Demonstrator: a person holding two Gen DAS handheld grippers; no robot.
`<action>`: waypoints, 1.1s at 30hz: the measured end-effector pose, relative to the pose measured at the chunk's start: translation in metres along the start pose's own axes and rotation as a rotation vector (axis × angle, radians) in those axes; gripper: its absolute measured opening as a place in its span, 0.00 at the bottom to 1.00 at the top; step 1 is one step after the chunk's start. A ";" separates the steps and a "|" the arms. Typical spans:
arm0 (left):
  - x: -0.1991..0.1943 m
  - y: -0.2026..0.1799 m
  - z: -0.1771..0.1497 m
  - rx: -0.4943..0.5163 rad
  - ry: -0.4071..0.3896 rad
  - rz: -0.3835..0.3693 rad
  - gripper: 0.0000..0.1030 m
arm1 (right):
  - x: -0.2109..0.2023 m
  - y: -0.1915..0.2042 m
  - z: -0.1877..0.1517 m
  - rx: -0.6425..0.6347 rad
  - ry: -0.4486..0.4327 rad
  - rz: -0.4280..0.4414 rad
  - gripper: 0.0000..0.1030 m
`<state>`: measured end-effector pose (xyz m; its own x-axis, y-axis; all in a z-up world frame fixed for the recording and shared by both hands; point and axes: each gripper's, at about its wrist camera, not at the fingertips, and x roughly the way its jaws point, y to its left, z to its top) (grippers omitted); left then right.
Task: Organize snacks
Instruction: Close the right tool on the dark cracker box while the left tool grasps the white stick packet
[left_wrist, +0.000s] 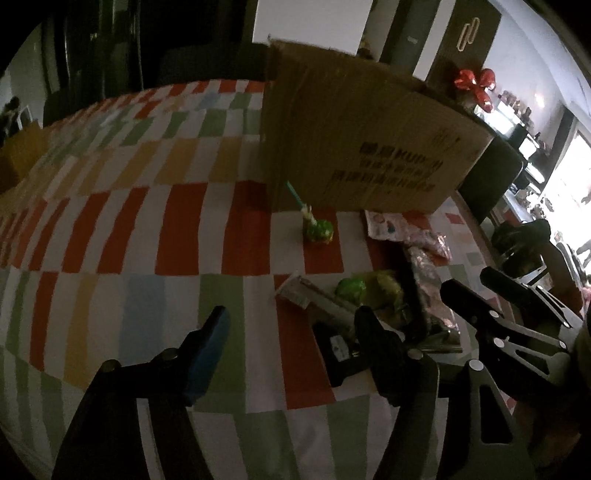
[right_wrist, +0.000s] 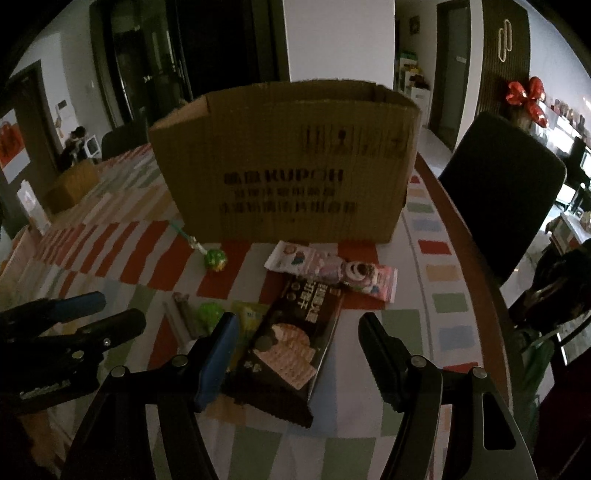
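Standing at the far side of the tabletop (right_wrist: 439, 325), which is wearing a checked cloth, a cardboard box (right_wrist: 288, 173) is sitting upright with its top open, and the snacks are lying in front of it. A green lollipop (right_wrist: 215, 260) is resting near the box's left corner, its stick pointing toward the box. A pink packet (right_wrist: 332, 271) is lying just before the box, and a dark biscuit packet (right_wrist: 291, 347) is overlapping its near edge. The right gripper (right_wrist: 295, 354) is hovering over this dark packet with its jaws apart, the packet lying between them, unpressed. To its left a yellow packet (right_wrist: 251, 317), a green sweet (right_wrist: 210, 314) and a grey stick packet (right_wrist: 181, 321) are crowding together. The left gripper (left_wrist: 291, 332) is hanging beside them with its jaws apart over bare cloth, holding nothing. A dark chair (right_wrist: 502, 192) is standing at the tabletop's right edge.
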<state>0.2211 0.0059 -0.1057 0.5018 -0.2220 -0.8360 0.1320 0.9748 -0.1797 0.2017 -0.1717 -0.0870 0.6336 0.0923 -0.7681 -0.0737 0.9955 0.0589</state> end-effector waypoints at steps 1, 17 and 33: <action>0.005 0.002 -0.001 -0.012 0.012 -0.004 0.64 | 0.002 0.000 -0.001 0.001 0.006 0.002 0.66; 0.047 -0.001 0.012 -0.135 0.094 -0.059 0.50 | 0.032 -0.009 -0.005 0.043 0.073 -0.017 0.66; 0.048 -0.008 0.007 -0.095 0.124 -0.097 0.35 | 0.046 -0.016 -0.002 0.088 0.092 0.034 0.66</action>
<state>0.2504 -0.0133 -0.1408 0.3805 -0.3167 -0.8688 0.0900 0.9477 -0.3061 0.2302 -0.1835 -0.1246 0.5583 0.1279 -0.8197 -0.0237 0.9901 0.1384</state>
